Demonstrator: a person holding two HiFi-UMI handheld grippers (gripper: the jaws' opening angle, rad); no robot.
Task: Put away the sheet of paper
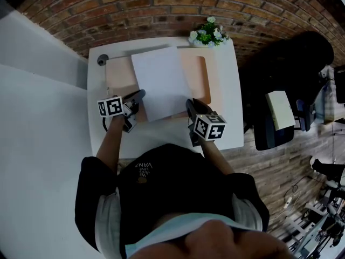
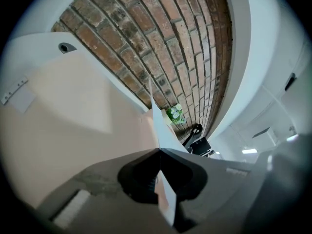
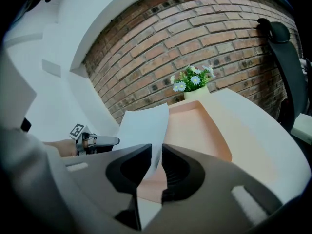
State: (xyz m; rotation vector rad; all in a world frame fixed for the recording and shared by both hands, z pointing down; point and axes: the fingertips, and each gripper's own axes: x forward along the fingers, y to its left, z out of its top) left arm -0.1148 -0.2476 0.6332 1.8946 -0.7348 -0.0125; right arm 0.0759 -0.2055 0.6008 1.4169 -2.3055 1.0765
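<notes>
Sheet of paper (image 1: 160, 82) sits slanted over the peach tray (image 1: 200, 74) on the white table (image 1: 229, 112). L gripper (image 1: 141, 94) is clenched on its left edge, jaws together w/ the paper pinched btwn them. R gripper (image 1: 190, 102) has its jaws apart, w/ the sheet's right edge standing loose in the gap; flower pot (image 1: 207, 34) at the table's far edge, brick wall (image 1: 161, 9) behind.

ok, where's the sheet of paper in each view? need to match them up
Head view: sheet of paper at centre, lying skewed across the peach tray.
Left gripper view: the sheet seen edge-on, a thin white wedge rising from the closed jaws at lower centre.
Right gripper view: the sheet left of centre, standing up between the parted jaws.
Shared landmark: potted white flowers.
</notes>
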